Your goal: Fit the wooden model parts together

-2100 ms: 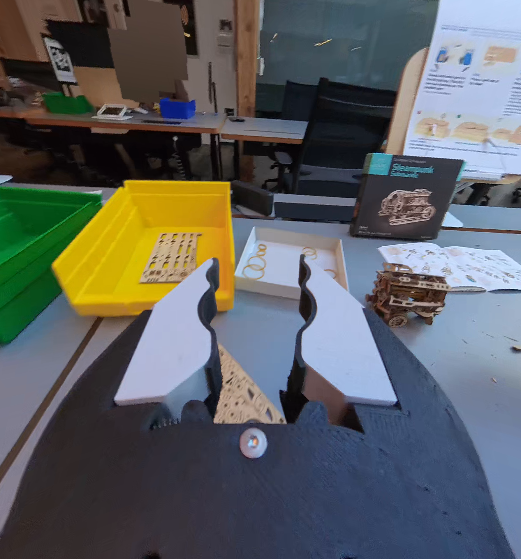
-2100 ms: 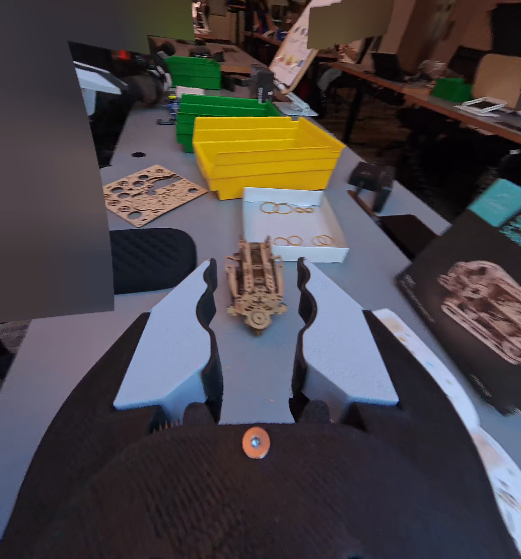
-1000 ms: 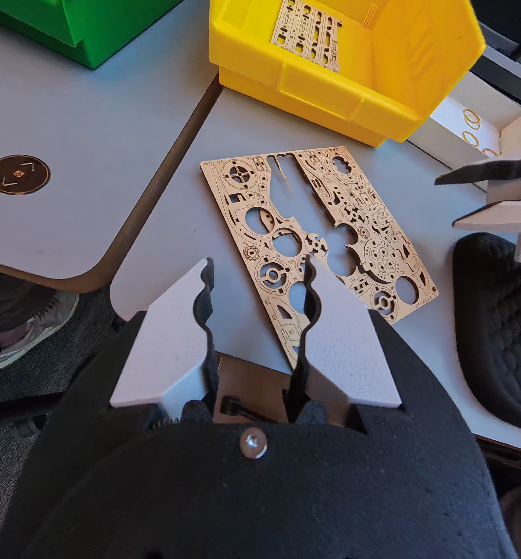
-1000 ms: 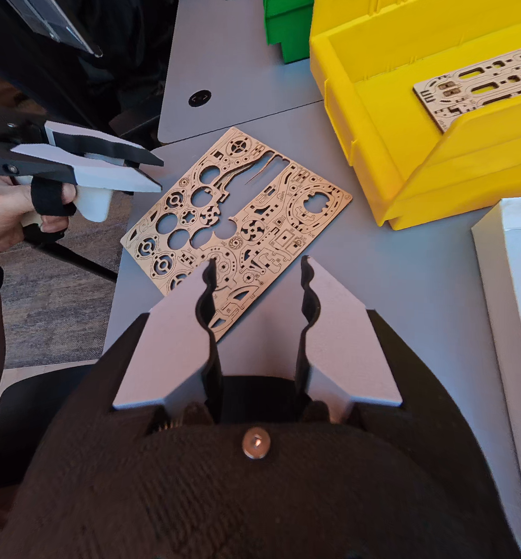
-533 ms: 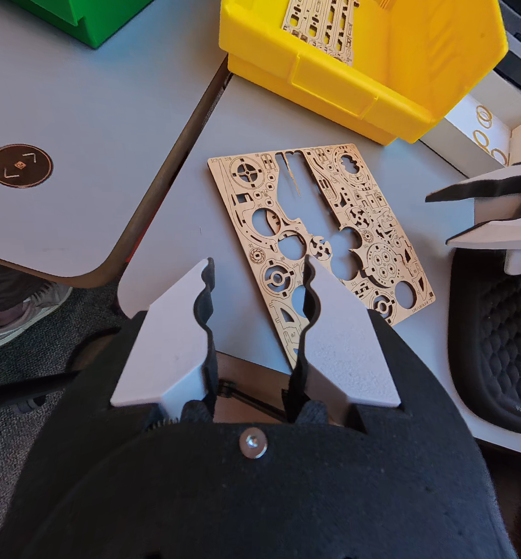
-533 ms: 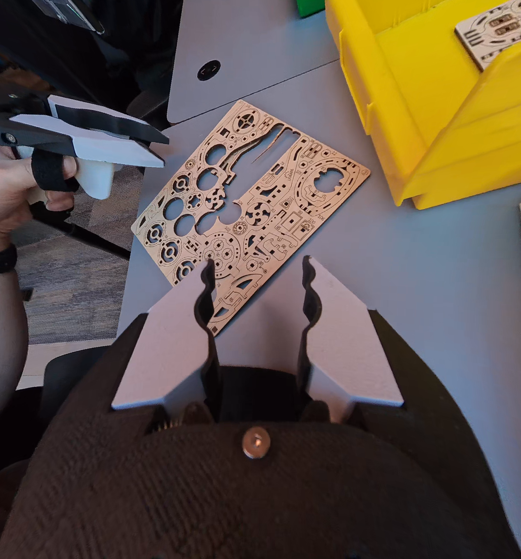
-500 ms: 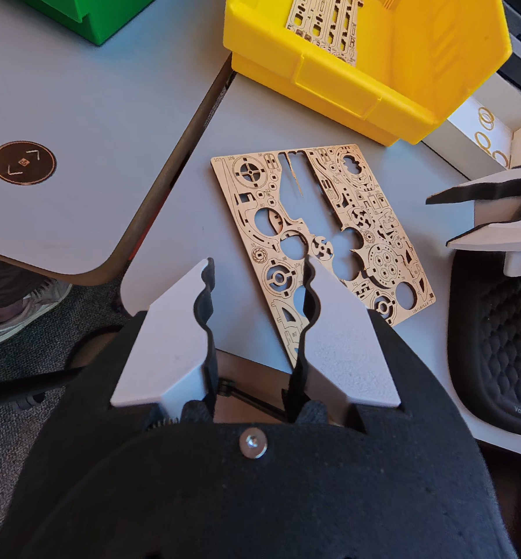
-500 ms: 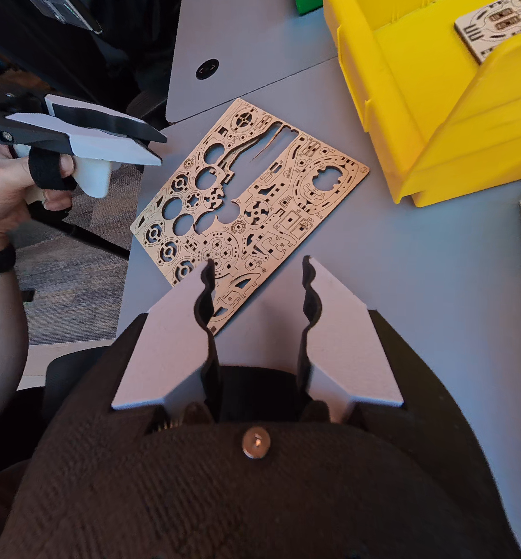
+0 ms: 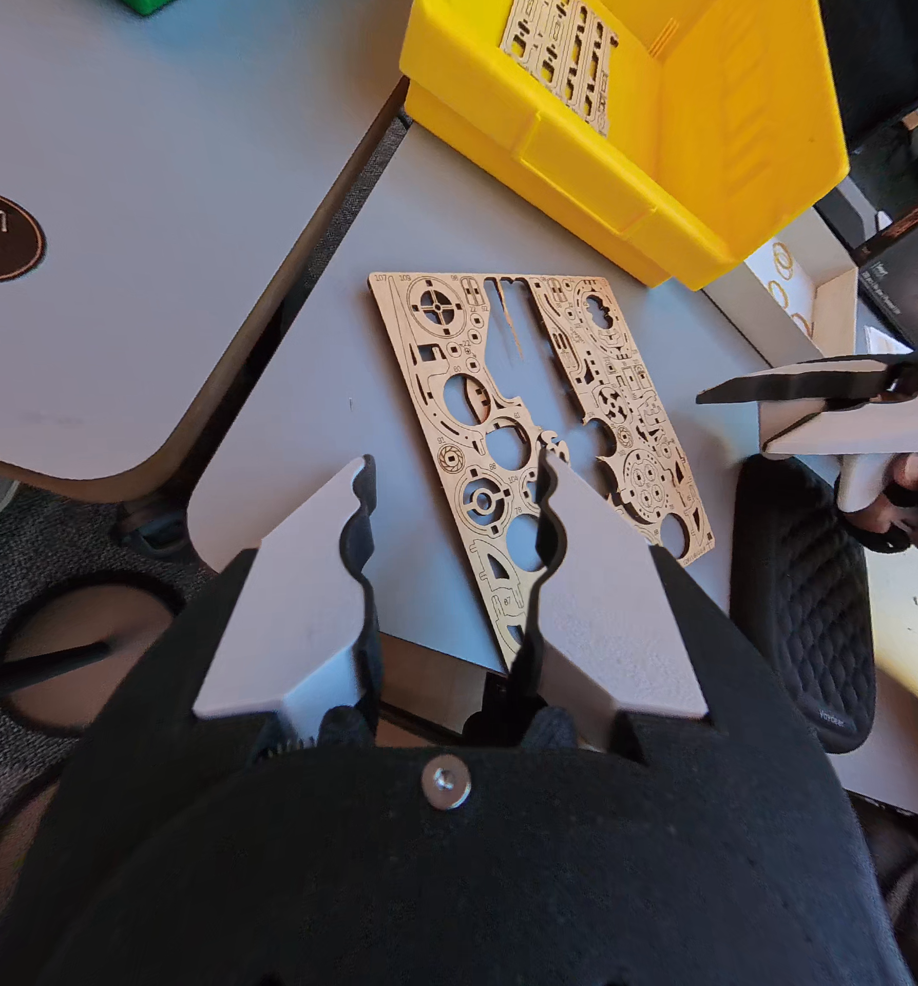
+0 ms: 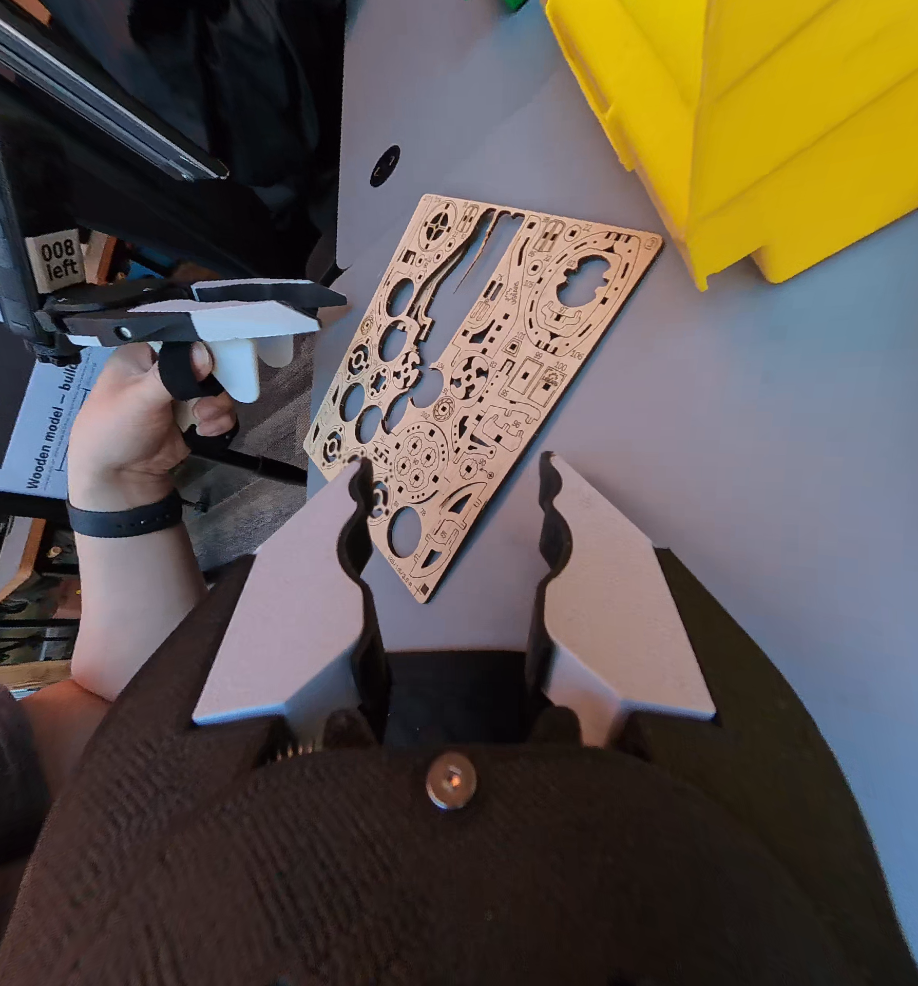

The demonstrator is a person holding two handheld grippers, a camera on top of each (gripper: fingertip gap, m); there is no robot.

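Both tongs hover empty over the grey table [image 9: 297, 405], jaws wide apart. Left tongs [image 9: 454, 464] sit at the near table edge, their right finger overlapping the near-left part of the sheet [image 9: 521, 384] in that view; whether it touches the wood I cannot tell. That laser-cut sheet lies flat near the table corner, several round parts already punched out, many others uncut from it. Right tongs [image 10: 451, 461] hang just short of the sheet's near corner, which shows in the gap between the fingers, close to the left one. Beyond the sheet a yellow bin [image 9: 633, 176] holds another sheet [image 9: 558, 48].

By my reading the step in hand is the approach: choosing a part to free, nothing yet gripped or joined. Next move likely calls for one tong to pin the sheet while the other presses or pinches a small part out, gently, since thin tabs could snap
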